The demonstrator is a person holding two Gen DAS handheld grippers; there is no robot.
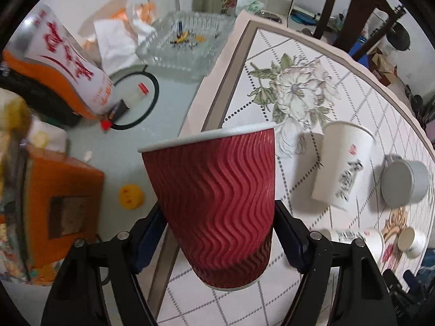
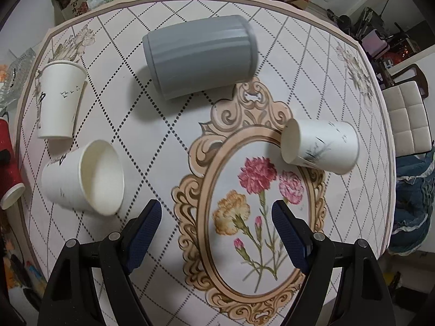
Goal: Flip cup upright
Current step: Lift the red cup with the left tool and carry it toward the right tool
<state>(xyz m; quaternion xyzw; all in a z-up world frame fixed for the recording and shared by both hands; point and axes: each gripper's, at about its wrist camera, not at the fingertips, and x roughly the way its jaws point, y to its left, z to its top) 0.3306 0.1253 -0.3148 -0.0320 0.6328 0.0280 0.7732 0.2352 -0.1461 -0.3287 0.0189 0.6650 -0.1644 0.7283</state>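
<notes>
My left gripper [image 1: 220, 233] is shut on a red ribbed paper cup [image 1: 214, 203], rim up and slightly tilted, held over the table's left edge. The same red cup [image 2: 8, 163] shows at the far left of the right wrist view. My right gripper [image 2: 216, 231] is open and empty above the flowered tablecloth [image 2: 244, 217]. On the cloth a grey cup [image 2: 199, 57] lies on its side, a white paper cup [image 2: 84, 178] lies on its side at the left, another white cup [image 2: 320, 146] lies on its side at the right. A tall white cup [image 2: 59, 100] stands rim up.
Left of the table is clutter: a glass tray [image 1: 185, 43], an orange box [image 1: 62, 198], a white and orange bag [image 1: 68, 65], a yellow cap [image 1: 131, 196]. A dark chair [image 1: 359, 8] stands at the far side. A cushioned chair [image 2: 407, 116] is at the right.
</notes>
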